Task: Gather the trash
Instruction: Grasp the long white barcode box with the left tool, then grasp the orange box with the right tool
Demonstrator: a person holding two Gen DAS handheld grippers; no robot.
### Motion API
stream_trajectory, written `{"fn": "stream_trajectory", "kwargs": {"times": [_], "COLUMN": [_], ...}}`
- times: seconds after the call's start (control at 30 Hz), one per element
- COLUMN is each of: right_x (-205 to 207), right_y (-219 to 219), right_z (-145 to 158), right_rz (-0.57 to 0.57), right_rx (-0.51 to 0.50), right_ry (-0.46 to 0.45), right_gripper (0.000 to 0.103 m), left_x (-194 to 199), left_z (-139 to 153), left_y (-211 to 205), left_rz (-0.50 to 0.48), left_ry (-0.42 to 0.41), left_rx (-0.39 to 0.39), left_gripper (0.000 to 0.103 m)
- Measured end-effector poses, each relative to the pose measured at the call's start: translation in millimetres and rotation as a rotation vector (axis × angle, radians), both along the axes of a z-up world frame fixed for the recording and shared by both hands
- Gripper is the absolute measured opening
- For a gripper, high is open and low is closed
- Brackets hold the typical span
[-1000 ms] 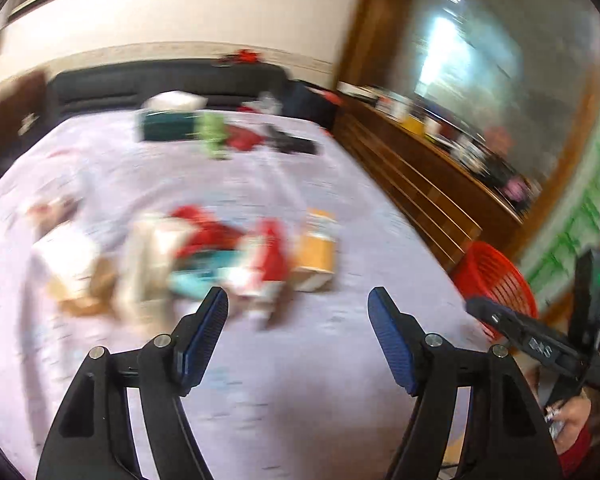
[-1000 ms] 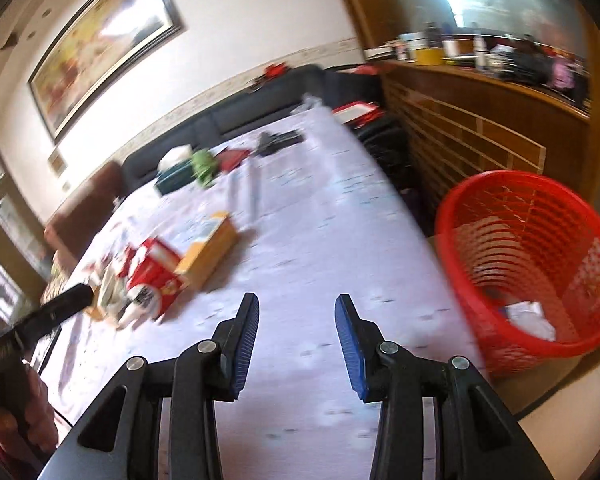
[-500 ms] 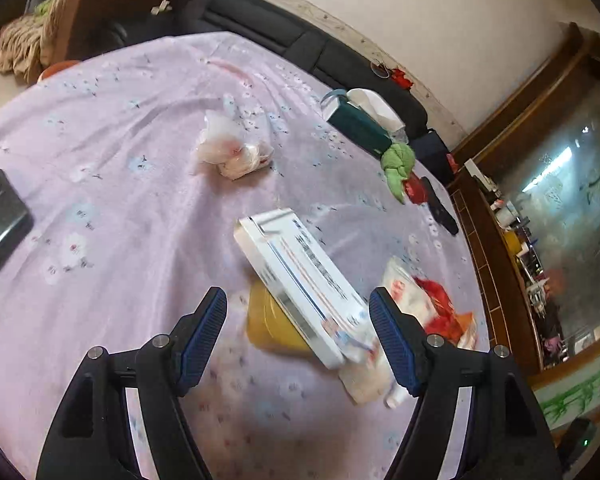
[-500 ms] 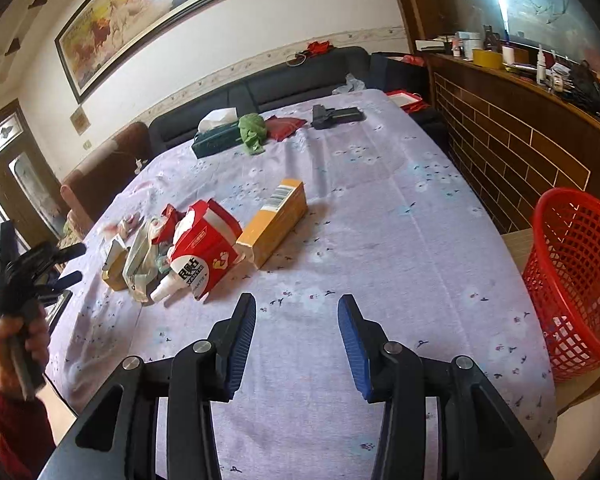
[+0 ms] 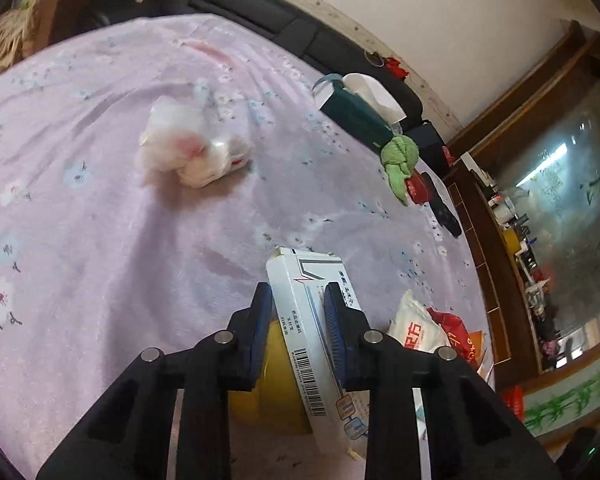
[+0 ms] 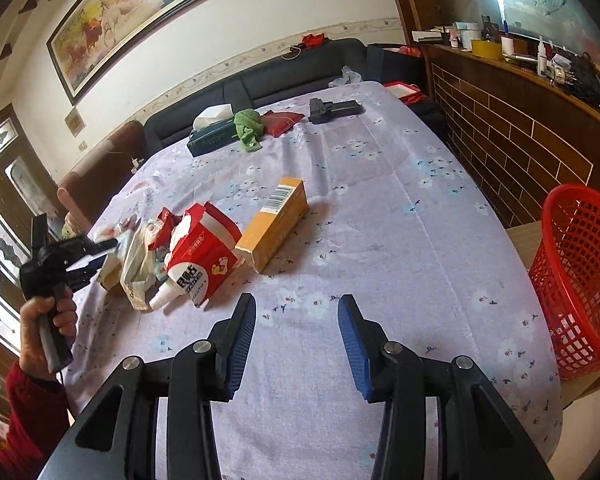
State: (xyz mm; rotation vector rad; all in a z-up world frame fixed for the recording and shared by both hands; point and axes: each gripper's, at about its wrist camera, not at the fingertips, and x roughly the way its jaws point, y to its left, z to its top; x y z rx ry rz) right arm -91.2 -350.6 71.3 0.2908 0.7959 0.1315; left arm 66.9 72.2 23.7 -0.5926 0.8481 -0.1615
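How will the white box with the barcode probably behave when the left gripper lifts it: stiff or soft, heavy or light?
The white box looks like thin cardboard with sharp edges, so probably stiff along its length yet crushable. It is likely light. The left gripper clamps it near one end, so the far end may droop or swing.

My left gripper [image 5: 296,320]: jaws either side of the flat box [image 5: 306,320], which leans over a round tub [image 5: 272,384].
Ahead-left of it: crumpled wrapper [image 5: 188,152] on the tablecloth [image 5: 100,240].
My right gripper [image 6: 296,336]: over the near table edge, trash pile [image 6: 180,256] ahead-left.
Long carton [image 6: 274,222]: just right of the pile.
Basket [image 6: 580,276]: off the table, right.
Tissue box [image 6: 212,134]: far end.
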Motion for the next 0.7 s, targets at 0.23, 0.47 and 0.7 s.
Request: {"fn": "stream_trajectory", "kwargs": {"times": [0.23, 0.47, 0.7], "right_x": [44.7, 105.5, 139.1], "right_y": [3.1, 21.0, 44.8], "right_z": [-1.1, -19.8, -38.5], "right_rz": [-0.027, -0.055, -0.065], "right_rx": [0.054, 0.092, 0.055], "right_ry": [0.039, 0.125, 0.190], "right_gripper": [0.046, 0.055, 0.056], "left_x": [-21.5, -67.0, -99.3], "left_z": [23.0, 50.6, 36.6], "left_y": [-28.2, -32.9, -36.8], "left_rz": [-0.092, -0.152, -0.212], "left_ry": [-0.091, -0.170, -0.127], "left_rx": [0.094, 0.130, 0.129], "left_gripper": [0.016, 0.015, 0.016]}}
